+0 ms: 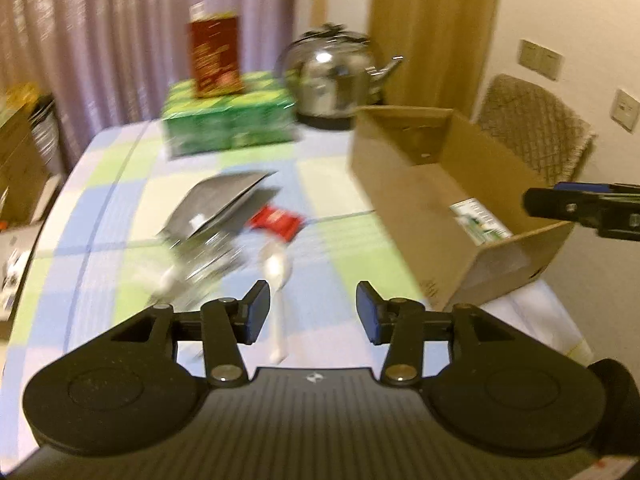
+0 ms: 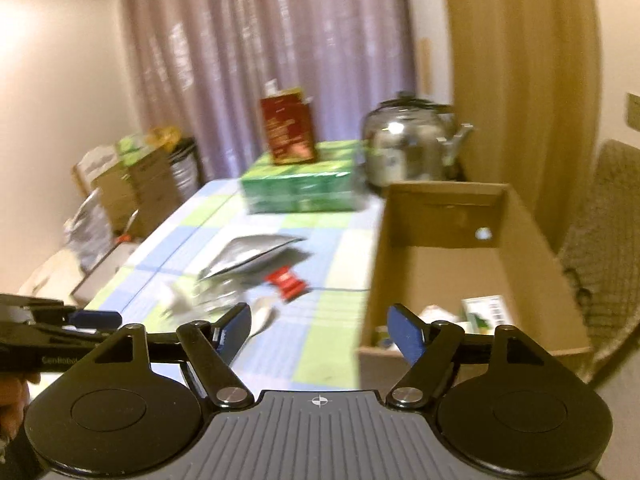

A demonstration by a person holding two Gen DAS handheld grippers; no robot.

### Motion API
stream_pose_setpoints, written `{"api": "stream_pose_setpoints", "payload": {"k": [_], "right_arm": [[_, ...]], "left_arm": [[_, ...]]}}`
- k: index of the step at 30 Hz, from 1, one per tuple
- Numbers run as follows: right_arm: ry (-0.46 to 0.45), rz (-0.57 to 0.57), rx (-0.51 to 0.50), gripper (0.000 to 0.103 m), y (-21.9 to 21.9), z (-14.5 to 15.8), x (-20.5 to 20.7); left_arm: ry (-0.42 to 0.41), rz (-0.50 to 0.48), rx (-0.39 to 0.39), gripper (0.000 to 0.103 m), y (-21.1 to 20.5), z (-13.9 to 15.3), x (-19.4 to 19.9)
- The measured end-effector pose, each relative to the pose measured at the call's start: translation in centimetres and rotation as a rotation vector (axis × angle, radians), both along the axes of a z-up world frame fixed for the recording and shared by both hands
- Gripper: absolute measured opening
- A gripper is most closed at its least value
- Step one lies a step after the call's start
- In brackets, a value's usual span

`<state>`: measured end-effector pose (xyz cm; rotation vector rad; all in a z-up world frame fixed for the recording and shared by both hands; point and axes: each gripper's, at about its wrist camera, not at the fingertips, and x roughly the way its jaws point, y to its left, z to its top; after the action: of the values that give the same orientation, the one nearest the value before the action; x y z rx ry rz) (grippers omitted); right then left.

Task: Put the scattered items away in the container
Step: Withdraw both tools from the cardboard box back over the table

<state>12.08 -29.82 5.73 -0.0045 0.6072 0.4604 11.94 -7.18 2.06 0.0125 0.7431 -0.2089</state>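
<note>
Scattered items: a white plastic spoon (image 1: 276, 276), a red snack packet (image 1: 278, 222), a silver foil pouch (image 1: 224, 200) and a crumpled clear wrapper (image 1: 204, 266), all loose together on the checked green-and-blue tabletop (image 1: 120, 168), left of the container.

Left tongs (image 1: 312, 314): jaws parted, nothing between the pads; the spoon's handle lies just below and ahead of the left pad.

Right tongs (image 2: 320, 334): jaws wide, empty, poised over the near left corner of the container.

Container: open brown cardboard box (image 1: 404, 200) at the right edge of the tabletop; a green-and-white printed carton (image 2: 486, 312) and some pale items already lie inside.

Beyond: green wrapped pack (image 1: 228, 120) with a red carton (image 1: 216, 56) standing on it, and a steel kettle (image 1: 336, 76). These look like fixtures, not clutter.

Handling note: the spoon is the nearest pick for the left tongs. Best to straddle the handle crosswise and close low against the cloth. Frames are blurred; finer detail cannot be told.
</note>
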Motion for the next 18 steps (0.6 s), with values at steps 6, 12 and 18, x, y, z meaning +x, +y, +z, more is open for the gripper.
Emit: {"api": "stream_pose_setpoints", "payload": {"k": [6, 12, 18], "right_arm": [[0.046, 0.09, -0.025, 0.075, 4.1, -2.0, -0.9], [0.089, 0.119, -0.063, 0.075, 6.2, -4.1, -0.7], [0.119, 0.13, -0.097, 0.075, 7.2, -5.6, -0.1]], "left_arm": [[0.024, 0.12, -0.007, 0.062, 5.6, -1.0, -2.4], [0.035, 0.161, 0.007, 0.08, 8.9, -2.3, -3.1], [0.026, 0.134, 0.024, 0.092, 10.1, -3.5, -2.2]]}}
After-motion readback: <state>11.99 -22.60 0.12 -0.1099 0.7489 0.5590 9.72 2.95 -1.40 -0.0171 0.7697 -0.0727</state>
